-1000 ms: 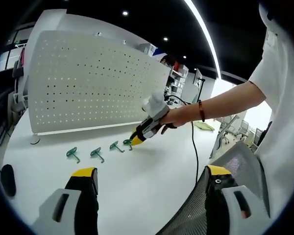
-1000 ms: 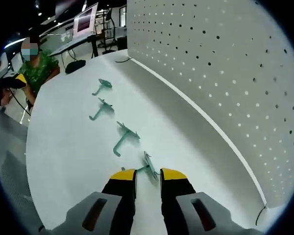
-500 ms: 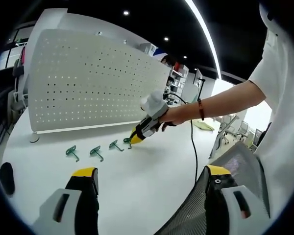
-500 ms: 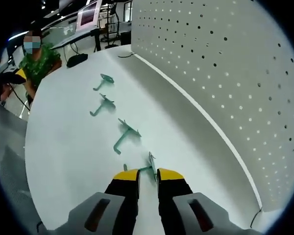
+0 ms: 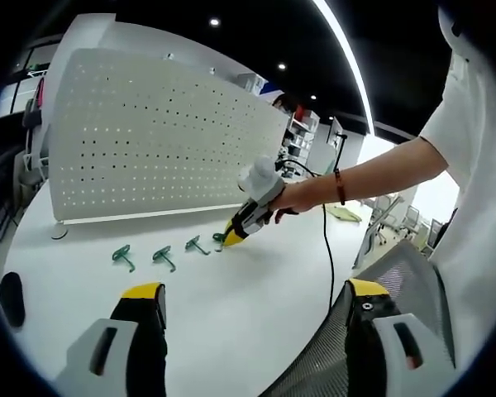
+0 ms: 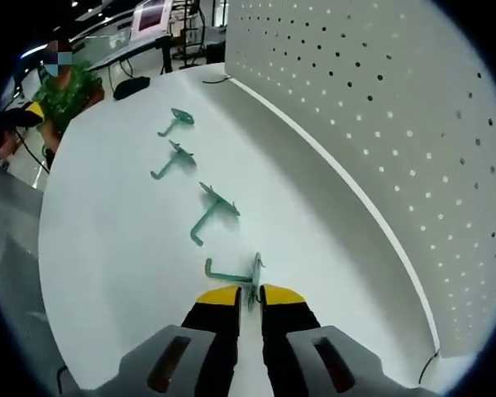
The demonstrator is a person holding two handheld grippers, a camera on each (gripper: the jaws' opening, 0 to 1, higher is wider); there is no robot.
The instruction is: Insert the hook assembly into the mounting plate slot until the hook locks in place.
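Note:
Four green hooks lie in a row on the white table in front of the white pegboard (image 5: 149, 141) (image 6: 380, 107). In the right gripper view, my right gripper (image 6: 250, 298) is shut on the nearest hook (image 6: 231, 275), whose small plate stands between the yellow tips while its arm points left. The other hooks (image 6: 213, 213), (image 6: 172, 161), (image 6: 178, 120) lie further along the row. In the left gripper view, a hand holds the right gripper (image 5: 234, 235) at the right end of the row of hooks (image 5: 163, 257). My left gripper (image 5: 255, 299) hangs wide open over the table's near edge, holding nothing.
A mesh chair back (image 5: 331, 364) sits under the left gripper's right jaw. A cable (image 5: 326, 248) hangs from the person's wrist. A black object (image 5: 12, 299) lies at the table's left edge. A person in green (image 6: 66, 87) sits beyond the table's far end.
The right jaws have narrowed and shut on the nearest hook, which has turned so its arm points left. The left gripper has stayed where it was.

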